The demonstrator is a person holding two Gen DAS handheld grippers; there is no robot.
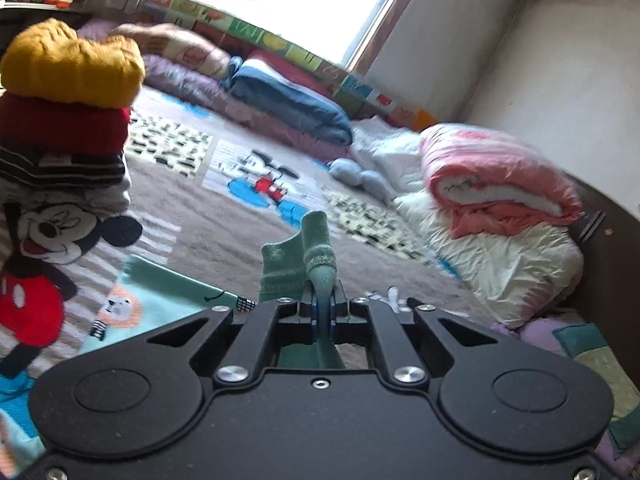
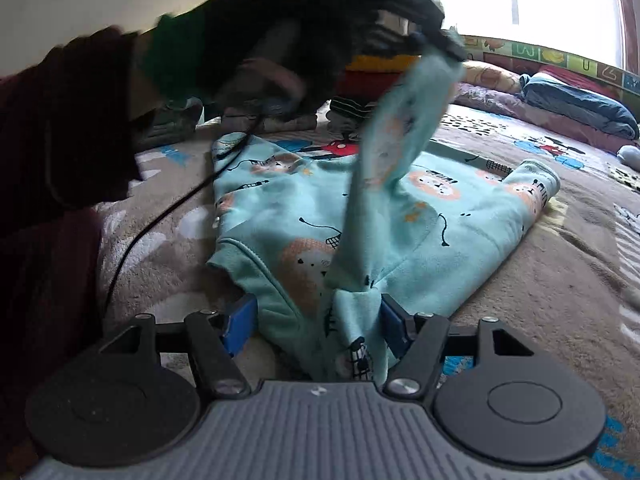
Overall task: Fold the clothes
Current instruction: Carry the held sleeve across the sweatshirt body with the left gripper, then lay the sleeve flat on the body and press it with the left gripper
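Your right claw (image 2: 316, 326): blue pads spread wide, straddling a bunched fold of the mint-green lion-print child's sweatshirt (image 2: 280, 208), not clamped. The sweatshirt lies flat on the brown cartoon-mouse blanket (image 2: 560, 288). Your left claw (image 1: 323, 308): pinched tight on its sleeve cuff, lifted above the blanket. Stack of folded clothes (image 1: 68, 92) sits left.

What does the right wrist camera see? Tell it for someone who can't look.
A light blue lion-print sweatshirt lies on a cartoon-mouse blanket, one sleeve lifted by the left gripper. The open right gripper straddles the sweatshirt's near edge.
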